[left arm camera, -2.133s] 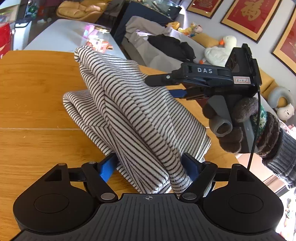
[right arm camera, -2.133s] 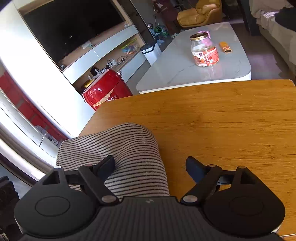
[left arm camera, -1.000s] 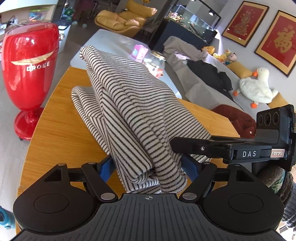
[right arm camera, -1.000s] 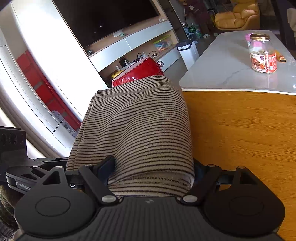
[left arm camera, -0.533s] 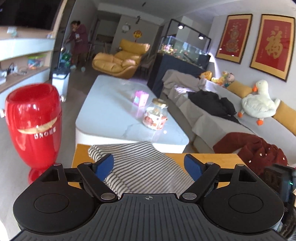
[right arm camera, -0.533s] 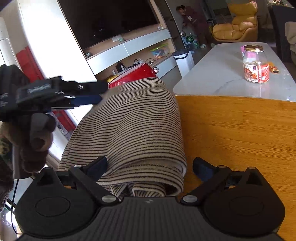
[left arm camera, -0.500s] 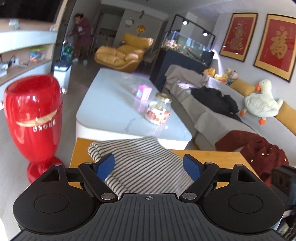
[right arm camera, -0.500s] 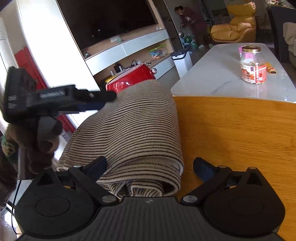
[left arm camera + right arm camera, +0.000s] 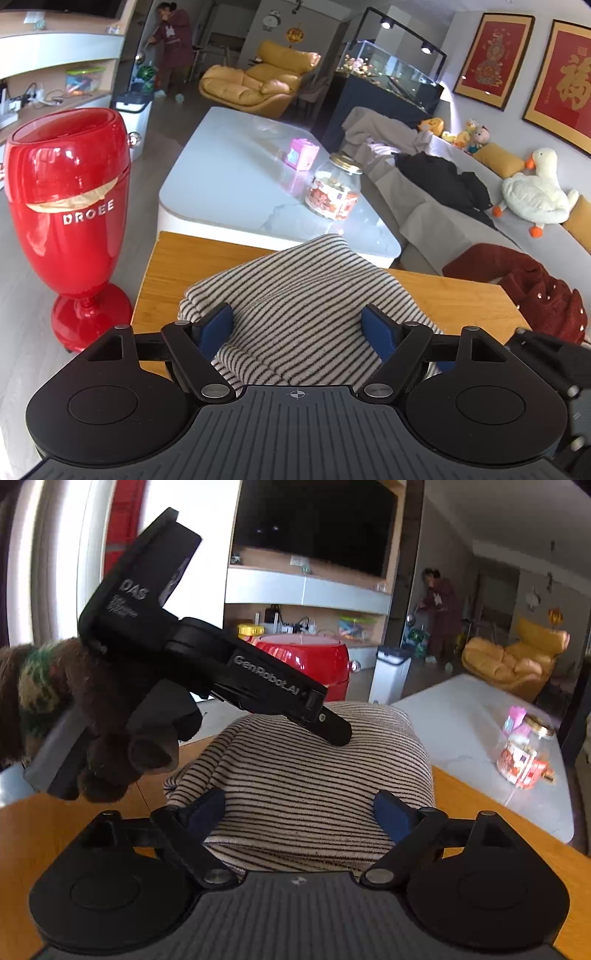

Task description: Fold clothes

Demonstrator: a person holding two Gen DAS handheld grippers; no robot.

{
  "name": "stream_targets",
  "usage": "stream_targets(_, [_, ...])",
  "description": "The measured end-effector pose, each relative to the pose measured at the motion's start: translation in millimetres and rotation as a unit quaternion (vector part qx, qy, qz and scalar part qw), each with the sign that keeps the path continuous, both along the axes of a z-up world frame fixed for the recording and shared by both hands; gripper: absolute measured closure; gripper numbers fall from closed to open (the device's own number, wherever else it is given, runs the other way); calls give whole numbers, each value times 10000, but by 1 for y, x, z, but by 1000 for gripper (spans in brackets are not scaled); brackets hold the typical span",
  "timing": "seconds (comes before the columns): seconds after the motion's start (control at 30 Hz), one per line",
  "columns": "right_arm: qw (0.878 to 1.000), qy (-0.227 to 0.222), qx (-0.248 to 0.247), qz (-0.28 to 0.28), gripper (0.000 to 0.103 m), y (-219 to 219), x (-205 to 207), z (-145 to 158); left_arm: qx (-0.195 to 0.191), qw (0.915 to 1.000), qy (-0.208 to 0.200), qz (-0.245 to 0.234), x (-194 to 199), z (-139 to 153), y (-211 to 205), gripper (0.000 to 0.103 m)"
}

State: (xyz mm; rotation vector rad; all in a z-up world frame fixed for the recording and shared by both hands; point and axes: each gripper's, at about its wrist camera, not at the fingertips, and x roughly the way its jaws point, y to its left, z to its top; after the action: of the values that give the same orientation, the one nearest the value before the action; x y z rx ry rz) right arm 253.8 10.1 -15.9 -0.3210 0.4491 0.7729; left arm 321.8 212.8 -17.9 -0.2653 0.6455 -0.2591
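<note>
striped garment [image 9: 295, 306] between spread left gripper [image 9: 298, 328] fingers

A home living room: sofa [image 9: 436, 218], yellow armchair [image 9: 255, 83], wall-mounted television [image 9: 317, 528], plush duck [image 9: 535, 192].

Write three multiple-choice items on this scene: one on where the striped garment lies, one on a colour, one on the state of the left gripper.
1. Where does the striped garment lie?
A. on the wooden table
B. on the sofa
C. on the white coffee table

2. What colour is the bin marked DROEE?
A. yellow
B. red
C. white

3. How is the left gripper?
A. shut on the garment
B. shut on nothing
C. open, with the garment lying between its fingers

Answers:
1 A: the folded stripes rest on orange wood.
2 B: its glossy body is red.
3 C: the blue pads stand wide apart on either side of the cloth.
</note>
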Motion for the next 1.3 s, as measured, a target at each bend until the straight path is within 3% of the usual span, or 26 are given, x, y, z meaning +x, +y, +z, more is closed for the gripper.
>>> stream_targets(0.1, [9968, 665, 431, 73, 14, -16, 13, 19, 98, 9999, -43, -63, -1, 0, -3, 19])
stream_targets(0.2, [9811, 1495, 1225, 19, 14, -55, 41, 42, 18, 9999, -61, -85, -2, -1, 0, 18])
stream_targets(0.3, [9623, 1976, 1834, -373, 14, -89, 78, 56, -33, 9999, -79, -91, -3, -1, 4, 18])
stream_targets(0.37, [9567, 2109, 1926, -563, 14, -102, 107, 58, -27, 10000, -79, -18, -12, 8, 5, 20])
stream_targets(0.43, [9511, 2358, 1914, -565, 14, -102, 134, 50, -158, 9998, -91, 28, -26, 20, 9, 20])
stream_targets(0.53, [9335, 2941, 1996, -482, 13, -84, 168, 23, -410, 9991, 78, -63, -45, 29, 8, 17])
stream_targets(0.67, [9133, 3582, 1871, -504, 12, -48, 199, -21, -343, 9979, 457, -315, -54, 11, -5, 21])
stream_targets(0.73, [9049, 3729, 2034, -287, 18, -42, 205, -26, -238, 9972, 606, -360, -53, -3, -8, 23])
stream_targets(0.8, [9131, 3494, 2101, -42, 36, -44, 194, -14, -292, 9969, 651, -316, -51, -10, -4, 20])
stream_targets(0.9, [9205, 3128, 2340, 69, 43, -58, 182, 8, -333, 9966, 664, -352, -48, -12, 0, 20])
stream_targets(0.97, [9356, 2901, 1998, -240, 43, -61, 182, 6, -227, 9969, 626, -412, -45, -15, -5, 17])
stream_targets(1.03, [9510, 2628, 1517, -597, 38, -62, 182, 0, -222, 9976, 548, -349, -42, -17, -8, 17])
stream_targets(1.07, [9524, 2581, 1456, -719, 37, -64, 181, -2, -233, 9977, 546, -316, -40, -17, -9, 17])
stream_targets(1.17, [9416, 2655, 1837, -953, 30, -82, 168, 3, -106, 9985, 478, -253, -40, -16, -14, 17])
stream_targets(1.3, [9438, 2543, 1920, -882, 16, -93, 136, 5, -164, 9986, 494, -116, -50, -14, -14, 16])
